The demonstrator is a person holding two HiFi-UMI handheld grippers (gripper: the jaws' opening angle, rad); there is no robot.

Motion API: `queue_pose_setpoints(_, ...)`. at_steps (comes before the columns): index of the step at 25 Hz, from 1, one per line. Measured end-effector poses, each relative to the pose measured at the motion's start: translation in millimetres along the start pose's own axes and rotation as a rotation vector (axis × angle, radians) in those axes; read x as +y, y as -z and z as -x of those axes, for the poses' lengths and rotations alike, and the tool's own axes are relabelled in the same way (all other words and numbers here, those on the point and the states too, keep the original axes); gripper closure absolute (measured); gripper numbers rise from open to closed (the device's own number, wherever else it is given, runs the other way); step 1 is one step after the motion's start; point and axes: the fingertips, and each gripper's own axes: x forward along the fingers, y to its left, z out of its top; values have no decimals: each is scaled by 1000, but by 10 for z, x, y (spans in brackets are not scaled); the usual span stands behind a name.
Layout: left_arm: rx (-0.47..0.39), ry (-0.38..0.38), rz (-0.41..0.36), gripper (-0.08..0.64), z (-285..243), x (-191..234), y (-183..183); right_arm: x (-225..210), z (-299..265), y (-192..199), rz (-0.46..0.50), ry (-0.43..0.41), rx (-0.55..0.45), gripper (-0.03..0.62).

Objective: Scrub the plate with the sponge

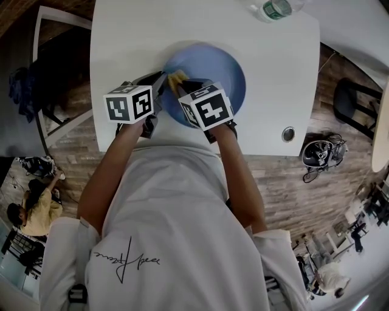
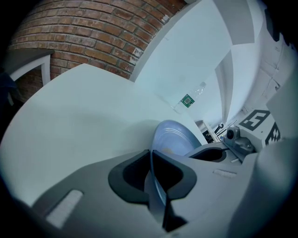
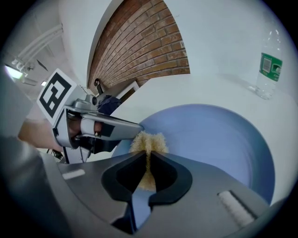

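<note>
**Plate (image 1: pixel 213 73) pinned at the rim, sponge (image 1: pixel 177 79) on its face**

The blue plate sits mid-table (image 1: pixel 134 36). Its 9 o'clock rim is nipped tight by the left gripper (image 2: pixel 151 153). Just beside it, the right gripper (image 3: pixel 148 155) squeezes the yellow sponge against the plate near that same edge. Both forearms reach forward side by side, with the grippers angled downward. A water bottle (image 1: pixel 276 9) is at 1 o'clock, well apart.

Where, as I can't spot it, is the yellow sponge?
Head view: the yellow sponge, pinched in the right gripper, over the round blue plate, left side, beside the left gripper.
</note>
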Motion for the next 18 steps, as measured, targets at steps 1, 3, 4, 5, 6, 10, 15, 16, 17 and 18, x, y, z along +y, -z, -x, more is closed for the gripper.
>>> queue_pose_setpoints(1,-1,0,2,525,-1,1,0,25,-1,22,12,-21,13,558)
queue_pose_setpoints(3,-1,-1,0,525,-4,5,-2,58,-4,48,39,-54,30,558)
queue_pose_setpoints(4,-1,-1,-1,526,-5,5,-5,69,-4,56,52,-65,34,558)
queue_pose_setpoints(5,-1,-1,-2,526,-6,4,-7,81,-2,67,65,-74,38,557)
queue_pose_setpoints(6,-1,-1,-3,526,-6,1,-8,99,3,84,77,-84,44,558)
queue_pose_setpoints(10,-3,1,-1,525,-4,-5,-5,221,-1,179,127,-132,81,557)
queue_pose_setpoints(15,-7,-1,-1,525,-6,8,-3,314,-15,256,178,-168,109,557)
queue_pose_setpoints(16,-8,-1,1,525,-3,8,-3,333,-12,275,191,-177,116,557)
queue_pose_setpoints(17,-9,-1,4,525,-1,8,-3,351,-7,295,207,-187,124,557)
queue_pose_setpoints(18,-9,0,6,525,-1,8,-3,367,-1,317,225,-199,131,557)
